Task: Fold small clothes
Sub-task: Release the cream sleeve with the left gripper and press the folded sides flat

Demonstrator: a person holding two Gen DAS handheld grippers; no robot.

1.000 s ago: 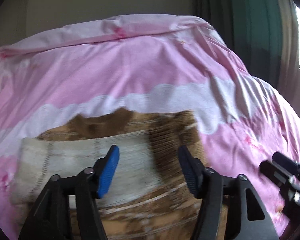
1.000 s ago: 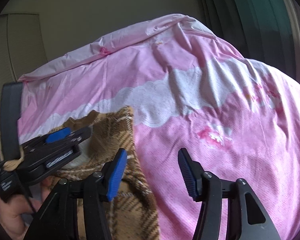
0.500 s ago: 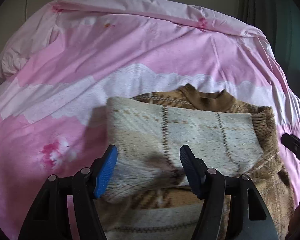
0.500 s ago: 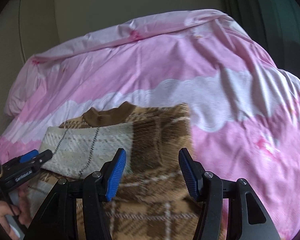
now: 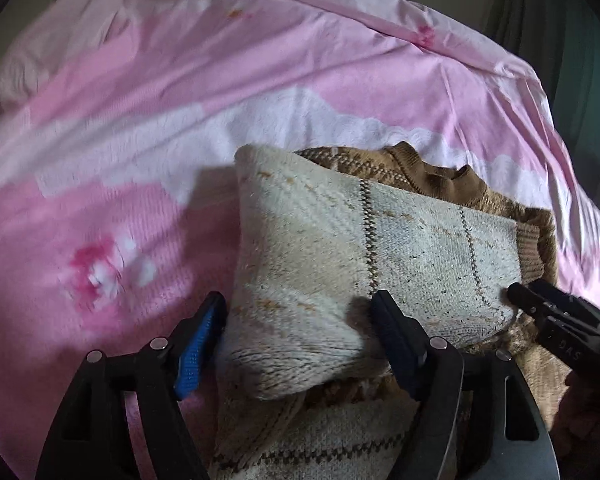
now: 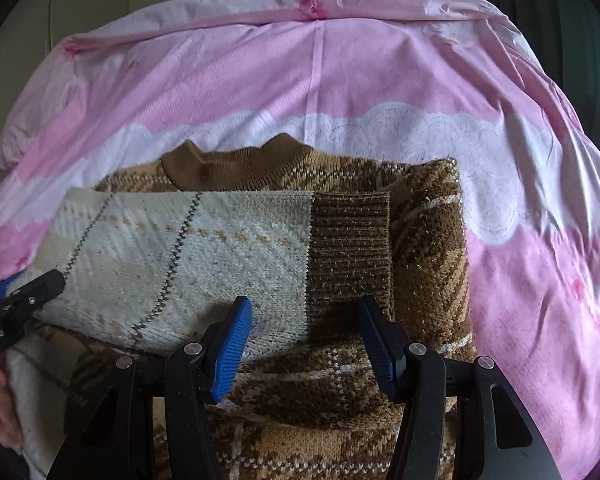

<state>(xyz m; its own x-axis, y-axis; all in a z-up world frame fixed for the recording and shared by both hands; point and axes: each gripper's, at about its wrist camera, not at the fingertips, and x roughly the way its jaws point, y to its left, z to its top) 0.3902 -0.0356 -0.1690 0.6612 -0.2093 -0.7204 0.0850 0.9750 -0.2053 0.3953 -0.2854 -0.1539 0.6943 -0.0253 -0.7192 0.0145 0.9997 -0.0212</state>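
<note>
I read "DAS" on my right gripper [image 5: 556, 332]; both it and the left gripper [image 5: 296, 340] gaped wide, gripping nothing, over the sweater [image 6: 228, 264]; its ribbed cuff [image 6: 348, 252] showed clearly only from the right wrist.

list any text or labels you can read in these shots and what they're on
"DAS": pale letters on the side of the right gripper, seen in the left wrist view; the print is cut off by the frame edge, so it may be part of a longer word.
"RoboLAI" or similar: white print on the left gripper, seen in the right wrist view; partly cropped and blurred, so uncertain.
No print shows on the sweater or the pink bedcover.
</note>
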